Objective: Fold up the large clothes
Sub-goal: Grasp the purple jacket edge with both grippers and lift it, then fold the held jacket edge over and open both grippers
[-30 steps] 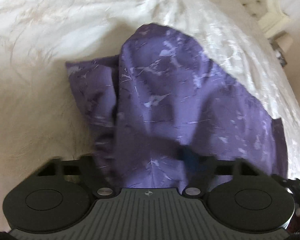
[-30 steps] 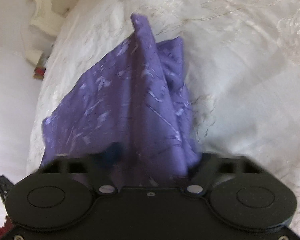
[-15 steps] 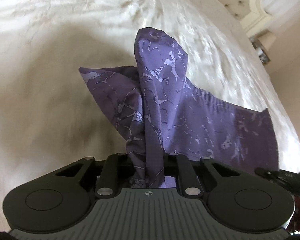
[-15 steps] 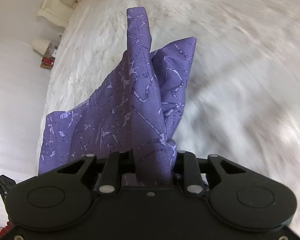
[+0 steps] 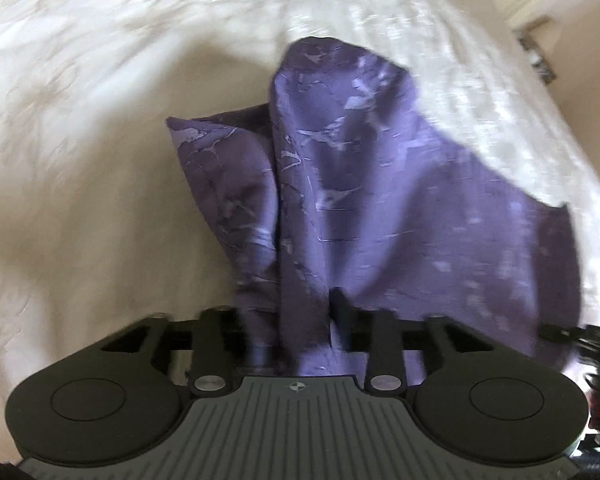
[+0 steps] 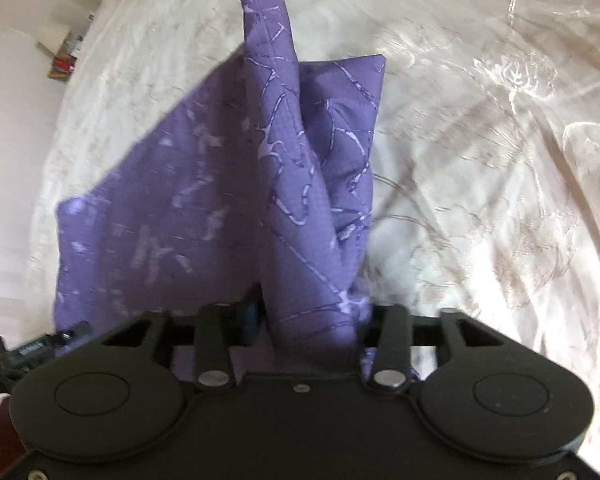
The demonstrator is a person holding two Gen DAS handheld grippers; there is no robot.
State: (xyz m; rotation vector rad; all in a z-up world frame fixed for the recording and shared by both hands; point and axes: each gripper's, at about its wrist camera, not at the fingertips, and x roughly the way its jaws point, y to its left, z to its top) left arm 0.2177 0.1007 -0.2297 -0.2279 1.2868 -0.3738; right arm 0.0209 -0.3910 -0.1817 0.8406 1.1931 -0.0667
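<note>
A bed [image 6: 480, 128] is seen, covered by a creased cream bedspread [image 5: 100, 80] with a faint embroidered floral pattern. A purple patterned cloth [image 6: 172, 220] is spread over part of it, though how much of the cloth actually rests on the bedspread cannot be judged, the view being blurred.

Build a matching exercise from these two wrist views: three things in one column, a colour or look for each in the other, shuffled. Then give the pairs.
Things:
1. garment
2. bedspread
3. headboard

Looks:
A. cream, carved, at the picture's edge
B. purple with pale line pattern, bunched in folds
C. white, shiny, embroidered

Pairs: 1-B, 2-C, 3-A
</note>
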